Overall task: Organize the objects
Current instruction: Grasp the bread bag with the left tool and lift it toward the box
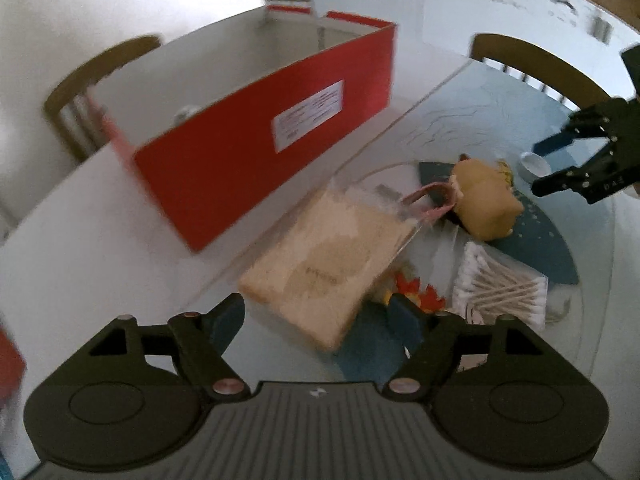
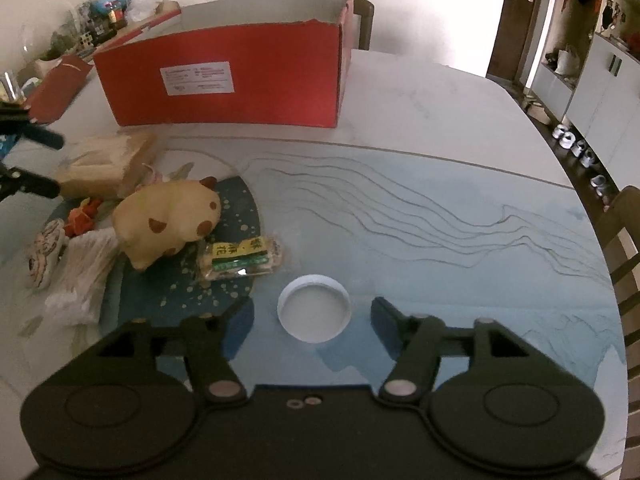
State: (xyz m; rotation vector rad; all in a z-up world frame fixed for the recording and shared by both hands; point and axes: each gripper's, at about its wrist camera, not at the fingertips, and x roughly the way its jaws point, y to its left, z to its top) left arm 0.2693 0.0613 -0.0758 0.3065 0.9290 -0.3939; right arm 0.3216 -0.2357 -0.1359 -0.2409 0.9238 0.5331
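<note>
An open red cardboard box (image 1: pixel 256 132) stands on the table; it also shows in the right wrist view (image 2: pixel 224 76). My left gripper (image 1: pixel 318 314) is open, its jaws on either side of the near end of a tan packet (image 1: pixel 324 256), which also shows in the right wrist view (image 2: pixel 100 164). My right gripper (image 2: pixel 312 314) is open just behind a white round lid (image 2: pixel 314 308). A yellow plush animal (image 2: pixel 168 220), a green-labelled snack pack (image 2: pixel 240 258), a bag of cotton swabs (image 1: pixel 500 290) and an orange toy (image 1: pixel 420 294) lie nearby.
Wooden chairs (image 1: pixel 100 80) stand around the round table (image 2: pixel 440 120). A dark blue mat (image 2: pixel 192 288) lies under the pile. A red lid (image 2: pixel 56 88) and clutter (image 2: pixel 100 16) sit at the far left in the right wrist view.
</note>
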